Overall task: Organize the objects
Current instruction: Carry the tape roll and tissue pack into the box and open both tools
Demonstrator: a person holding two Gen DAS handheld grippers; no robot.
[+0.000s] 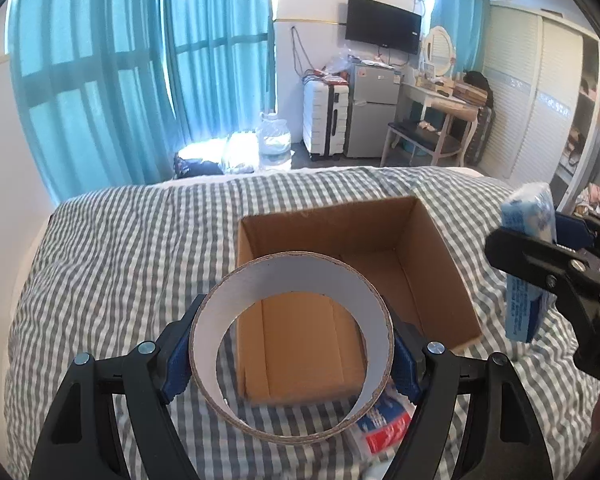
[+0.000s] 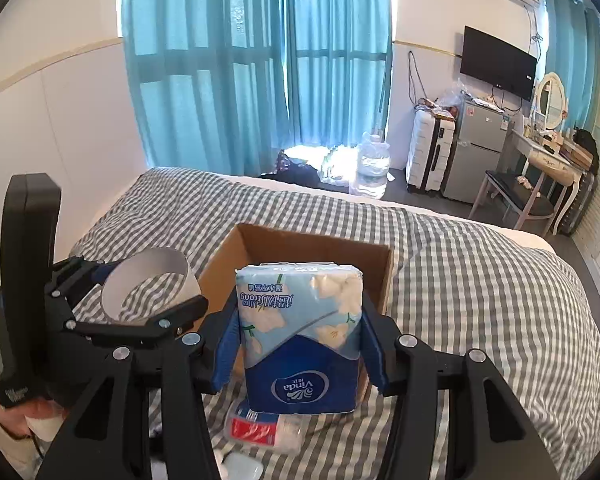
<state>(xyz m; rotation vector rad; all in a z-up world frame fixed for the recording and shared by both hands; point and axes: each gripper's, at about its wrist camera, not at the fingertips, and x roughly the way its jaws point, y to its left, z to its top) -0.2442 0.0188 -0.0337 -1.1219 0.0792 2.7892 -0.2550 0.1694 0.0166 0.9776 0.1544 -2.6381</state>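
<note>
Right now the tape ring [image 1: 291,346] is squeezed by the left gripper [image 1: 290,354] and the tissue pack [image 2: 300,334] by the right gripper [image 2: 299,344], above the box [image 1: 440,280], so either could be dropped outside if let go early.

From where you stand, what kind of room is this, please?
Most likely a bedroom in a home or rented flat. A bed with a checked cover fills the foreground, a wardrobe with slatted doors stands along one wall, and a dressing table with an oval mirror sits by the TV.
</note>
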